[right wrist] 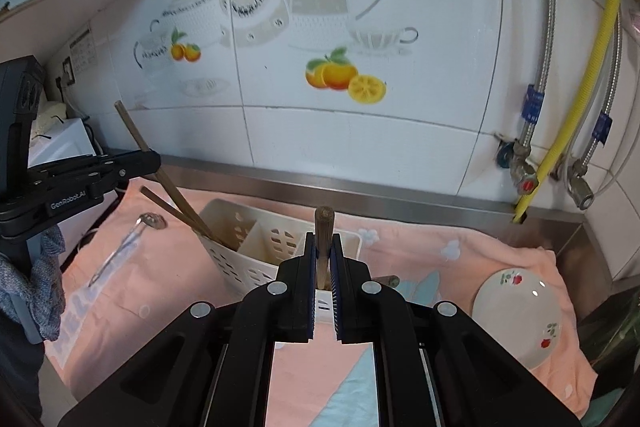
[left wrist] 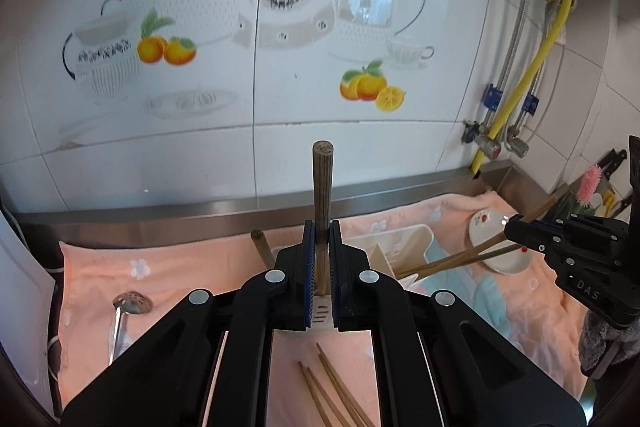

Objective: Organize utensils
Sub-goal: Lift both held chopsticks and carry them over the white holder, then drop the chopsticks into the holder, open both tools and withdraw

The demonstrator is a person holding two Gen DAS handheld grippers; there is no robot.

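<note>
Left wrist view: the left gripper [left wrist: 322, 255] is clamped on a chopstick [left wrist: 322, 183] that stands upright between its blue pads, lower end over the white caddy [left wrist: 404, 247]. Beside it a second chopstick [left wrist: 262, 247] leans in the same caddy. To the right, the right gripper [left wrist: 516, 229] grips a pair of chopsticks [left wrist: 460, 257] slanting down into the caddy's near side. Loose chopsticks [left wrist: 332, 391] lie on the pink towel [left wrist: 180, 267] below the jaws; a slotted spoon [left wrist: 128, 307] lies on the towel at left, and a floral plate [left wrist: 496, 239] rests at right.

Right wrist view: the right gripper [right wrist: 323, 259] is closed on a chopstick [right wrist: 323, 239], seen end-on, just above the caddy's [right wrist: 256, 247] right compartment. At left, the left gripper [right wrist: 152, 163] holds its chopstick [right wrist: 138, 139] tilted, the lower end entering the caddy's left compartment alongside another chopstick [right wrist: 172, 209]. The spoon [right wrist: 132, 239] lies left of the caddy; the plate [right wrist: 520, 315] lies well right of it on the towel [right wrist: 440, 267]. Tiled wall [right wrist: 360, 147] with printed teapots and oranges stands behind; hoses [right wrist: 560, 107] run down at right.
</note>
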